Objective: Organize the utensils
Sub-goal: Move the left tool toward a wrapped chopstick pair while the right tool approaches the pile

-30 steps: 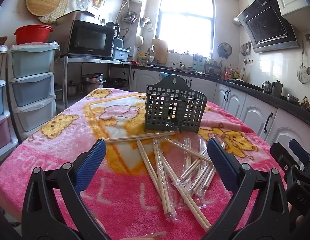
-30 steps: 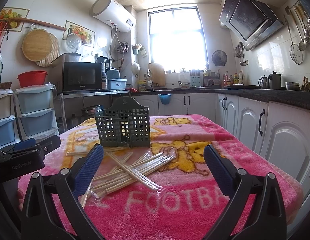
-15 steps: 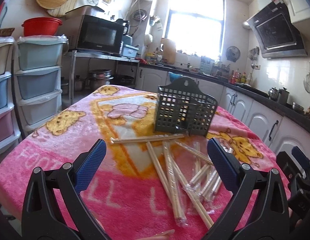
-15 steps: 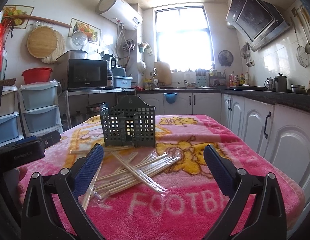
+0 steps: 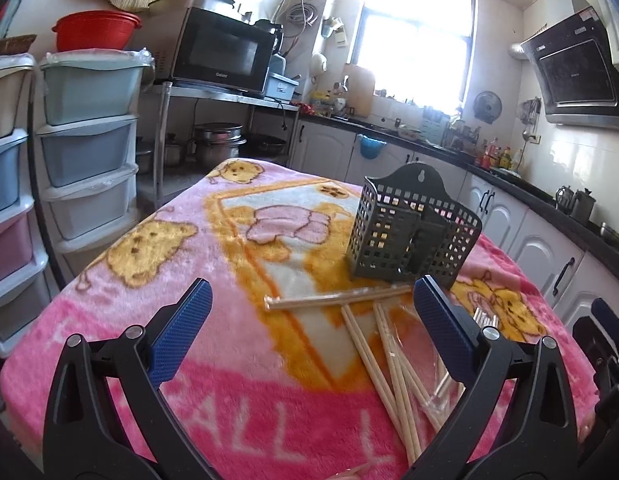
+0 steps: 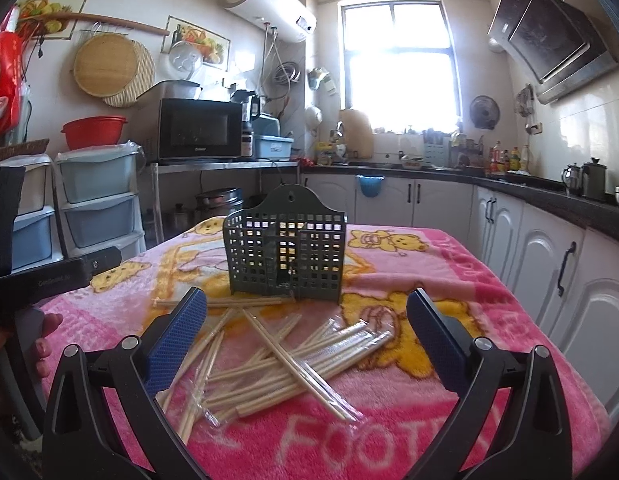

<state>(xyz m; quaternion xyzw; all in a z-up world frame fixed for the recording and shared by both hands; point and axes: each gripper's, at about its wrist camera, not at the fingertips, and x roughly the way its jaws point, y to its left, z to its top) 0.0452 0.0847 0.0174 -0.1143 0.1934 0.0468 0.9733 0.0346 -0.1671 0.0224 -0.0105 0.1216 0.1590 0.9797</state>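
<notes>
A utensil holder (image 6: pixel 285 252) stands upright on the worktop (image 6: pixel 449 264). Just near of it, wrapped chopsticks (image 6: pixel 293 356) lie scattered and crossed. Drawer towers (image 6: pixel 97 196) stand far left; the counter (image 6: pixel 549 196) runs along the right.

From my left wrist view, the chopsticks (image 5: pixel 393 364) run partly behind the right blue pad (image 5: pixel 443 326), and the frame edge cuts off their near ends. I can't see inside the perforated utensil holder (image 6: pixel 287 252); its contents are unreadable.
</notes>
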